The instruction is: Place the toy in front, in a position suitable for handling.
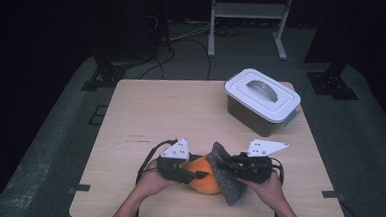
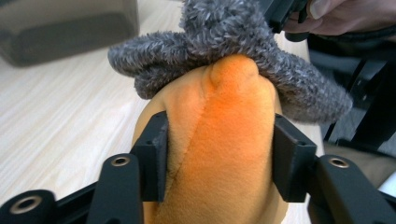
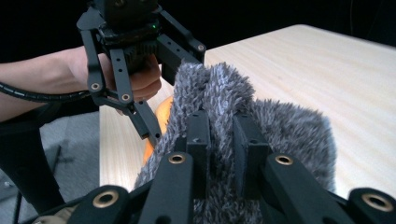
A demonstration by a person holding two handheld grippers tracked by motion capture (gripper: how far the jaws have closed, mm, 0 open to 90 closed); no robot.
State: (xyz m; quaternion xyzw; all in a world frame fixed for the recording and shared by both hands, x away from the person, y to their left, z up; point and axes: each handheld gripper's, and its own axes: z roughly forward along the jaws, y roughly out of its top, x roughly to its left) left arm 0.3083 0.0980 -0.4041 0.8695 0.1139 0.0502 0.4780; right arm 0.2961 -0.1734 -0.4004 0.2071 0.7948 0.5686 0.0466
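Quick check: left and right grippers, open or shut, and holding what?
Left gripper: closed on the orange plush toy.
Right gripper: closed on a fold of the grey fuzzy cloth.

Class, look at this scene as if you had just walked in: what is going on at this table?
A person at a wooden table works two hand-held tongs on a soft orange plush item and a fuzzy grey cloth. The left tongs are clamped on the sides of the orange item, while the right tongs pinch a fold of the grey cloth, which drapes over the orange item's end. A lidded white-topped container stands untouched at the far right of the table.
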